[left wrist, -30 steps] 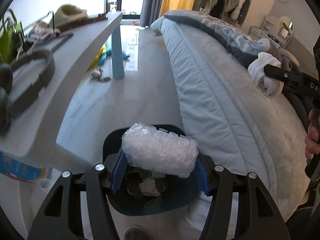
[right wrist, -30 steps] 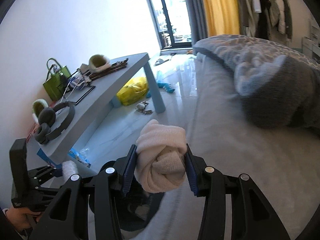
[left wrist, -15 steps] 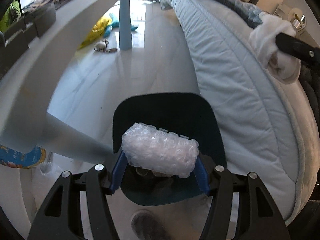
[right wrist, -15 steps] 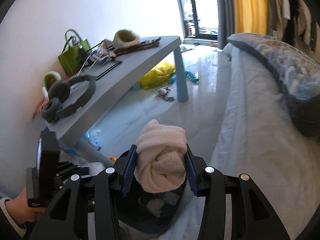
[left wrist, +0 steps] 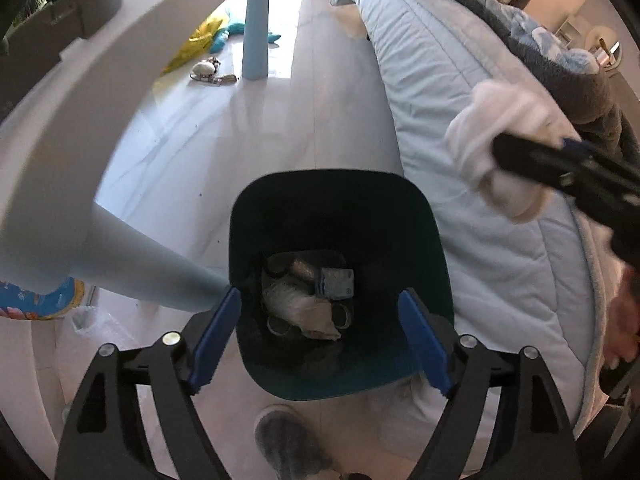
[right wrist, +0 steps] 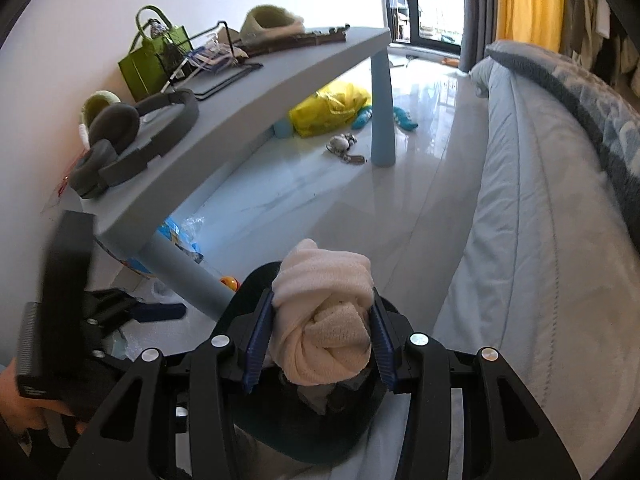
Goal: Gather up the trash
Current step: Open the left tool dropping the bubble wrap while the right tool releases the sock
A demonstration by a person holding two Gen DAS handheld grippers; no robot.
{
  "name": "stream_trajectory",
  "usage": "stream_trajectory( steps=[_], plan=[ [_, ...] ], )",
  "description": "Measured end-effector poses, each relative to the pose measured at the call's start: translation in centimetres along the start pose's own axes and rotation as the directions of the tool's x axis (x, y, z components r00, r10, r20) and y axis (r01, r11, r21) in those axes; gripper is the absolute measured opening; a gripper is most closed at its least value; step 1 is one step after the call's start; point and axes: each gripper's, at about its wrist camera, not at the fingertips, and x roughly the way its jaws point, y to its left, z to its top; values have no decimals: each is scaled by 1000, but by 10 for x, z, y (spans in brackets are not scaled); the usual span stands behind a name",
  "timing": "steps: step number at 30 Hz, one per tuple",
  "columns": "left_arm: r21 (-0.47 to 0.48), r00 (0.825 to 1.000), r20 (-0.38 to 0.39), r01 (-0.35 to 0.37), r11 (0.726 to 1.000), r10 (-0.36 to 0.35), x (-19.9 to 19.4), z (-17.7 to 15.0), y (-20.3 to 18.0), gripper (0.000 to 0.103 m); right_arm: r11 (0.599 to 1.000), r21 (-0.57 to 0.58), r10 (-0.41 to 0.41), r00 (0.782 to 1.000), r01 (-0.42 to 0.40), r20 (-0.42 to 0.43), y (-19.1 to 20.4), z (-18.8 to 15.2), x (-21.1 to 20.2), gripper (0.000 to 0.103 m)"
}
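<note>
Two hand-held grippers: the left (left wrist: 320, 332) and the right (right wrist: 322, 336). One dark bin (left wrist: 400, 216) on the floor. One rolled cream cloth (right wrist: 324, 320). One desk (right wrist: 280, 68), with two of its legs showing. One pair of grey headphones (right wrist: 132, 140). One green bag (right wrist: 154, 56). One yellow bag (right wrist: 330, 108) on the floor. One bed (right wrist: 540, 220). Inside the bin several scraps lie together, too jumbled to count.

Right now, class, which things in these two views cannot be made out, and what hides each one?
- Left wrist view: the trash at the bottom of the bin is dark and small.
- Left wrist view: the cream cloth bundle is blurred and partly covered by the right gripper.
- Right wrist view: that bundle and the gripper's fingers hide most of the bin.
</note>
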Motion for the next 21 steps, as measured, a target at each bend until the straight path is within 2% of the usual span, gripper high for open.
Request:
stream_trajectory(
  steps=[5,9,14,21],
  plan=[
    [6,996,87,2,1000,-3,-26,3,1,84,1000,9,5,999,-5,-49,-2,-3,17,46],
    [-41,988,151,34,999,-27,-48,5,8,82,1000,27,10,997,-8,-72,-2,-7,32,46],
    [-55,965,261,31,998,-16,-79,11,7,78,999,43,17,992,-12,-123,-1,-16,53,46],
    [-47,939,342,59,997,-39,-104,13,7,69,1000,-4,1,977,-2,-212,13,-33,83,46]
  ],
)
